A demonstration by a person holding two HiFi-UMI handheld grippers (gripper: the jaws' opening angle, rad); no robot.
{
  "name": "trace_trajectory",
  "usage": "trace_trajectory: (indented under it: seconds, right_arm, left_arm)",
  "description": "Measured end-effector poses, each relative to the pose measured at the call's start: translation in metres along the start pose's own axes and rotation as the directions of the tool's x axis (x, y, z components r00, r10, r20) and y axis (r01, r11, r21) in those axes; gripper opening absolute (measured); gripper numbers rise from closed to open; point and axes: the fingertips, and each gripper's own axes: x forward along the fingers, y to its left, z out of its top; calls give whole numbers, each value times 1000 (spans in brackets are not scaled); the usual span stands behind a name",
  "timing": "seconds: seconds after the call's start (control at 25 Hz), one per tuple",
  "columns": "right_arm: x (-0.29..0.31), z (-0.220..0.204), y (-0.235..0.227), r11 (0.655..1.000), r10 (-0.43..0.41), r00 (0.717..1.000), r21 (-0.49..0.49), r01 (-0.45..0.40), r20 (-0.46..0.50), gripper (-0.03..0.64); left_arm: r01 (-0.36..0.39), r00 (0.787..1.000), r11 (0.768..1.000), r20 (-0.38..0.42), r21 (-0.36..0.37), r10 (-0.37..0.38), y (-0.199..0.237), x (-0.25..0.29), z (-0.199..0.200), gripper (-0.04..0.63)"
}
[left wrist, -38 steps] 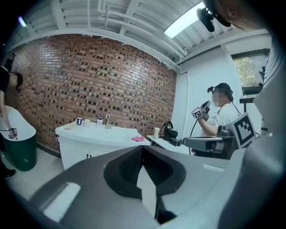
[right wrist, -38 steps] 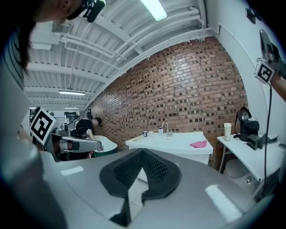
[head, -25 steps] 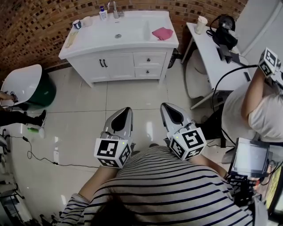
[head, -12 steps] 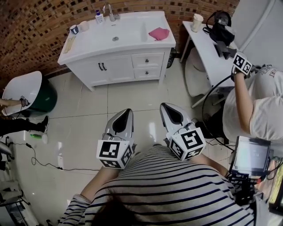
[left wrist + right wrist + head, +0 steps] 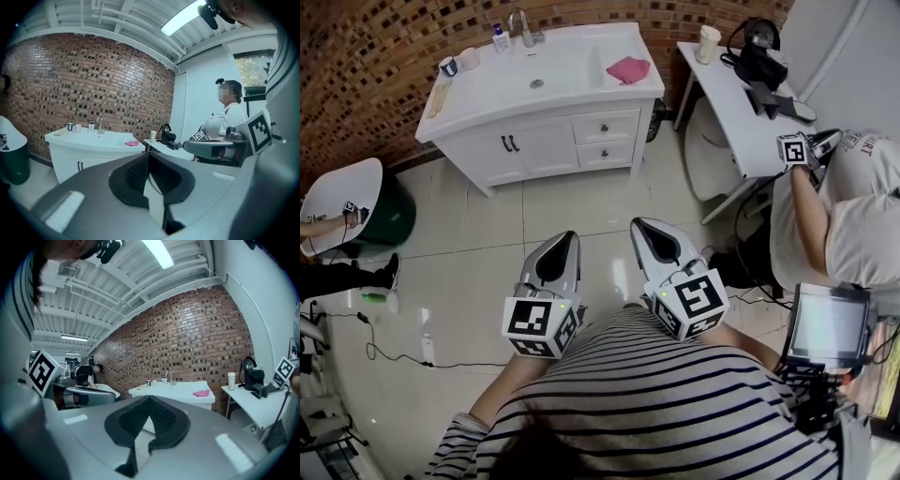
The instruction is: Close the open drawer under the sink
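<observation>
The white sink cabinet (image 5: 546, 141) stands against the brick wall, a few floor tiles ahead of me. Two small drawers, the upper one (image 5: 606, 127) and the lower one (image 5: 606, 152), sit at its right; from here both fronts look flush. My left gripper (image 5: 566, 240) and right gripper (image 5: 643, 228) hang side by side over the tiled floor, well short of the cabinet, both shut with nothing between the jaws. The cabinet shows small beyond the left gripper (image 5: 146, 155) as a white block (image 5: 89, 157), and beyond the right gripper (image 5: 149, 398) with its top (image 5: 180, 389).
A pink cloth (image 5: 629, 68), bottles and cups lie on the sink top. A white side table (image 5: 733, 103) with a cup and black gear stands right of the cabinet. A seated person (image 5: 848, 230) is at the right. A green bin (image 5: 389, 211) and a floor cable (image 5: 394, 356) are at the left.
The head view has shifted, so the cabinet sits slightly further left in frame. The seated person's hand with its marker cube has dropped toward the side table. Both grippers stay where they were.
</observation>
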Motion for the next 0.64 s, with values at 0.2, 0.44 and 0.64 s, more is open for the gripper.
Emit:
trace_trajectory:
  seconds: [0.2, 0.44, 0.64]
  right_arm:
    - [5, -1, 6, 1000, 9, 1000, -10, -9, -13, 0]
    - [7, 0, 15, 999, 33, 999, -19, -33, -25, 0]
    - [7, 7, 17, 999, 32, 999, -35, -32, -19, 0]
  left_arm:
    - [6, 1000, 1000, 1, -2, -6, 2, -1, 0, 14]
    - [-5, 1000, 1000, -1, -5, 5, 6, -6, 1, 14]
    - [8, 1000, 1000, -3, -8, -8, 4, -4, 4, 14]
